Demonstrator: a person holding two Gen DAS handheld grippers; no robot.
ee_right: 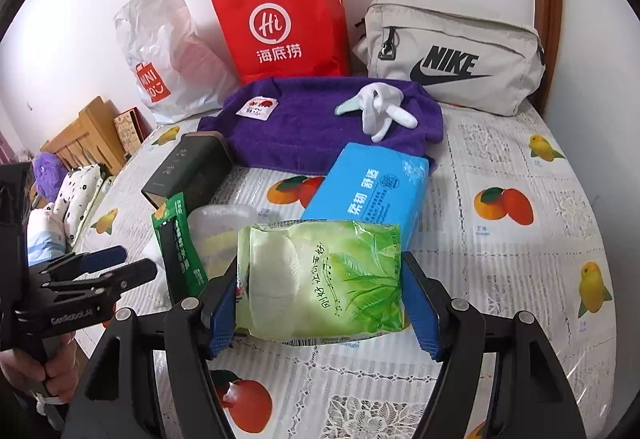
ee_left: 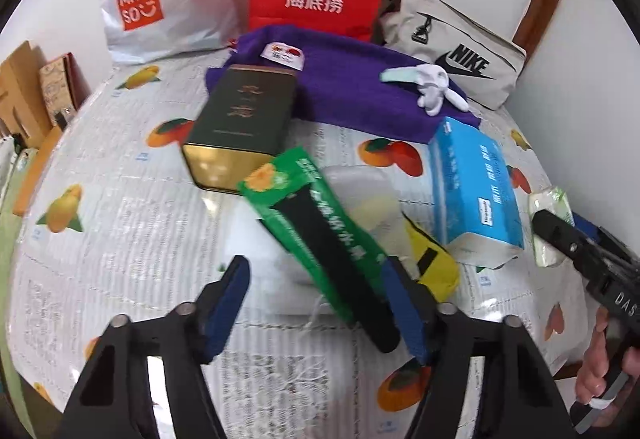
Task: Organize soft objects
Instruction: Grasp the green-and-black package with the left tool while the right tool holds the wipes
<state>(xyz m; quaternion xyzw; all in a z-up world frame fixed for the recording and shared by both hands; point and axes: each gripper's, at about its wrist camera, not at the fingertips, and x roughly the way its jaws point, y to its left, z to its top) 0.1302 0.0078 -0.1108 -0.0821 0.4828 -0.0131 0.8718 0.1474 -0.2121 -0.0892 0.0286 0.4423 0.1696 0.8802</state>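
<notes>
Both grippers work: right gripper [ee_right: 320, 299] pinches the light, squashy tissue pack [ee_right: 324, 279] mid-body; left gripper [ee_left: 316, 303], jaws spread, straddles the green packet [ee_left: 320, 231].

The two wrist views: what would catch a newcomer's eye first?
The red paper bag standing at the wall, with the purple towel spread before it. Nearer, the right gripper holds a green tissue pack between its fingers, beside the blue tissue box.

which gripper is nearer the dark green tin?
Left. The left gripper sits just in front of the dark green tin, around a green-black pack. The right gripper holds a tissue pack further off.
</notes>
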